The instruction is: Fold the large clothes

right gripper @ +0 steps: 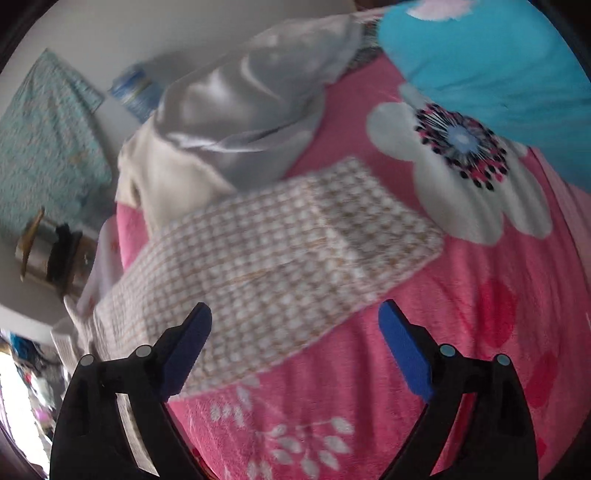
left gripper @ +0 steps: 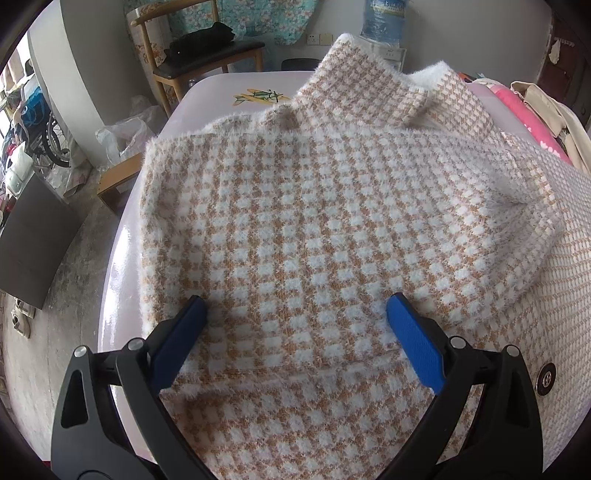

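Observation:
A fuzzy sweater (left gripper: 314, 229) in an orange and white check lies spread on the pale table (left gripper: 122, 266), one sleeve folded across its upper right part. My left gripper (left gripper: 295, 314) hangs just above its lower middle, jaws wide open, nothing between the blue pads. In the blurred right wrist view, one sleeve of the sweater (right gripper: 280, 266) stretches out over a pink flowered blanket (right gripper: 480, 332). My right gripper (right gripper: 295, 321) stands open above the near part of that sleeve, and its blue pads grip nothing.
A wooden chair (left gripper: 207, 62) with dark clothes stands behind the table, beside a water bottle (left gripper: 384, 18). More garments are piled at the table's right edge (left gripper: 546, 110). On the blanket lie a grey satin garment (right gripper: 236, 107) and a blue cloth (right gripper: 491, 51).

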Demonstrator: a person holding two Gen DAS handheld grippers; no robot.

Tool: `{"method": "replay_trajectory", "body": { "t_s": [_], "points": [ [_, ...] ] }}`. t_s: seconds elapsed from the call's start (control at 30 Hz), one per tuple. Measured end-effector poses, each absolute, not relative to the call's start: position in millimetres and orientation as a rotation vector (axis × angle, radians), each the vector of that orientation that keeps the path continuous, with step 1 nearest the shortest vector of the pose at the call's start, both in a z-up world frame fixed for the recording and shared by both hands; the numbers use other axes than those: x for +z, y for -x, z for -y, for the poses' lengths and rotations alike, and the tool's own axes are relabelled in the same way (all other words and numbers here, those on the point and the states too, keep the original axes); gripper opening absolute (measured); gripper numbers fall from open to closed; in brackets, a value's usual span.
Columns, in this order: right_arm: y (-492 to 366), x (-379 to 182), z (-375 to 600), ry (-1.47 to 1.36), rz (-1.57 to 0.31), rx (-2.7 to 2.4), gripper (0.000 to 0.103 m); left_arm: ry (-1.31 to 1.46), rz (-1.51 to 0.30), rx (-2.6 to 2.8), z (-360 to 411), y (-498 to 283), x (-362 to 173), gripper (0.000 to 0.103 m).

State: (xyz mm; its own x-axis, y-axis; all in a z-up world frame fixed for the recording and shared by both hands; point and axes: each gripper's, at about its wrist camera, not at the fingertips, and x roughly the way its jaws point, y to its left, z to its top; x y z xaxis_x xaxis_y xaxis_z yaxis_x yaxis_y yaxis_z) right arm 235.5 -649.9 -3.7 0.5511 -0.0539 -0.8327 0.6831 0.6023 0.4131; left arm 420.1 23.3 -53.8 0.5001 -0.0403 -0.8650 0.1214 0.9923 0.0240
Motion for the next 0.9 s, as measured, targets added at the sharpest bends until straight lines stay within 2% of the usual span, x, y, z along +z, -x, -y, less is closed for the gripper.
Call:
{"method": "replay_trajectory", "body": {
  "t_s": [0.13,0.3,0.37,0.47,0.73,0.87,0.9],
  "points": [
    [-227.8,-29.0,688.1,-0.987,-0.85,-0.554,0.076,-0.084,-1.051,-0.098,-22.7,-420.9,-54.5,0.095],
    [-232.2,-53.9,703.4,-1.092,-0.8,-0.6,0.071,-0.084,-1.05,-0.098,-23.1,-421.5,-54.9,0.095],
    [-234.5,-56.1,706.1,-1.082,-0.79,-0.623,0.061,-0.083,-1.051,-0.099,-23.2,-421.8,-54.7,0.095],
    [-230.1,-56.0,706.3,-1.078,-0.785,-0.64,0.051,-0.083,-1.052,-0.099,-23.1,-422.2,-54.8,0.095],
    [-227.8,-56.4,687.9,-1.111,-0.832,-0.585,0.051,-0.084,-1.05,-0.101,-22.9,-422.3,-55.9,0.095],
    [-239.2,-55.0,686.3,-1.097,-0.811,-0.605,0.029,-0.082,-1.047,-0.102,-22.6,-423.3,-56.0,0.095],
    [-237.5,-51.5,684.3,-1.094,-0.792,-0.605,0.027,-0.082,-1.044,-0.105,-22.3,-422.7,-56.4,0.095]
  ]
}}
